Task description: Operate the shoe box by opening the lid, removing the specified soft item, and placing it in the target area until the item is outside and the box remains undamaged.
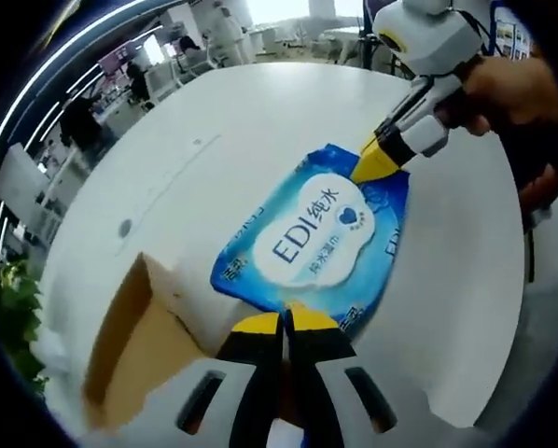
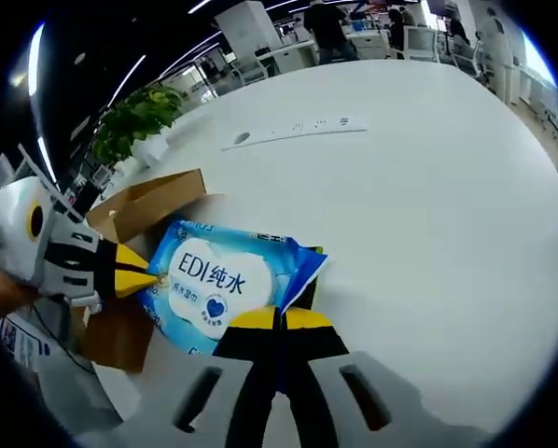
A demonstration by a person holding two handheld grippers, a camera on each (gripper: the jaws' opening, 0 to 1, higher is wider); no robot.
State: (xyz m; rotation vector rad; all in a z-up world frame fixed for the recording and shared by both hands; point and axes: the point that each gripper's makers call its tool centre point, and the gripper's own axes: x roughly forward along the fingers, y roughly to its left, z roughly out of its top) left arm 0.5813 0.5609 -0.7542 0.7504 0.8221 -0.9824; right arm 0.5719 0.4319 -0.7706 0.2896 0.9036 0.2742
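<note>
A soft blue-and-white wet-wipes pack (image 1: 318,241) is gripped at opposite ends above the round white table (image 1: 214,121); the left gripper (image 1: 284,322) and right gripper (image 2: 279,319) are clamped shut on it; the brown cardboard shoe box (image 1: 134,350) is seen lower left.

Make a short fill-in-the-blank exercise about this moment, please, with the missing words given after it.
1. The two grippers hold a blue pack of wet wipes by its opposite ____.
2. The left gripper and the right gripper both have ____ jaw tips.
3. The brown shoe box stands on a ____ table.
4. A green ____ stands at the table's edge behind the box.

Missing words: ends; yellow; white; plant
</note>
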